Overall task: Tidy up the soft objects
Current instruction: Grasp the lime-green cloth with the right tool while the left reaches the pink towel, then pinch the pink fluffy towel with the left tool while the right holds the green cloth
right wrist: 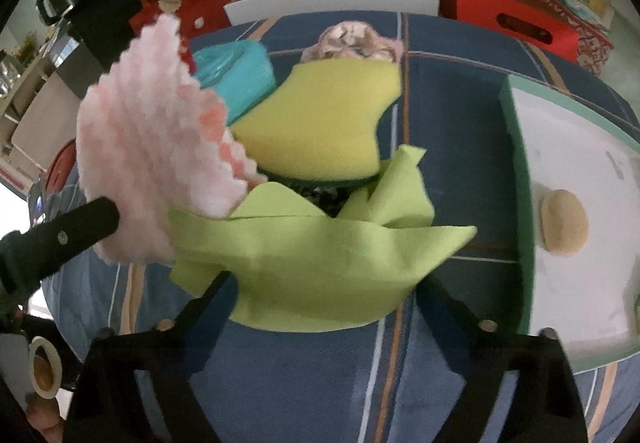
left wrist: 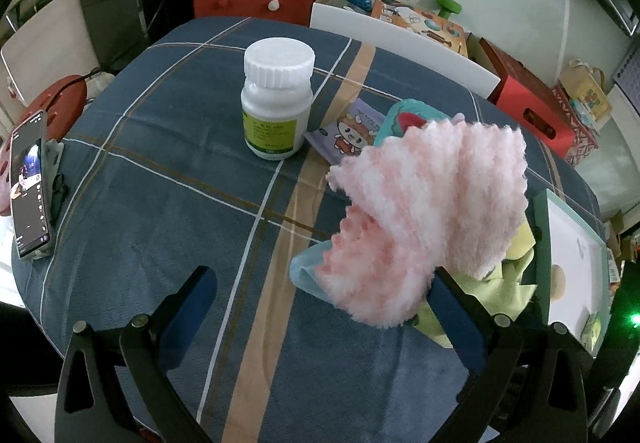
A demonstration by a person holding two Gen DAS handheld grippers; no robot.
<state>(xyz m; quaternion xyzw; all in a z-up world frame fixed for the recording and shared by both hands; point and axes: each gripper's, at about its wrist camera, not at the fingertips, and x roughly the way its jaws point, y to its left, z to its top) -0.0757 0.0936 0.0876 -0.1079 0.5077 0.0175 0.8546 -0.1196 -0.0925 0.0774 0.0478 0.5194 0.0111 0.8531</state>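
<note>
**Soft cloths by my fingers**

My left gripper is wide open; the fluffy pink-and-white cloth drapes over its right finger. My right gripper is open around the light green cloth. The white bottle's label is too blurry to read.

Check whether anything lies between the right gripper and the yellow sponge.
Yes. The light green cloth lies crumpled across the open fingers of the right gripper, directly in front of the yellow sponge. The pink fluffy cloth, at the left, overlaps the sponge's near left corner.
</note>
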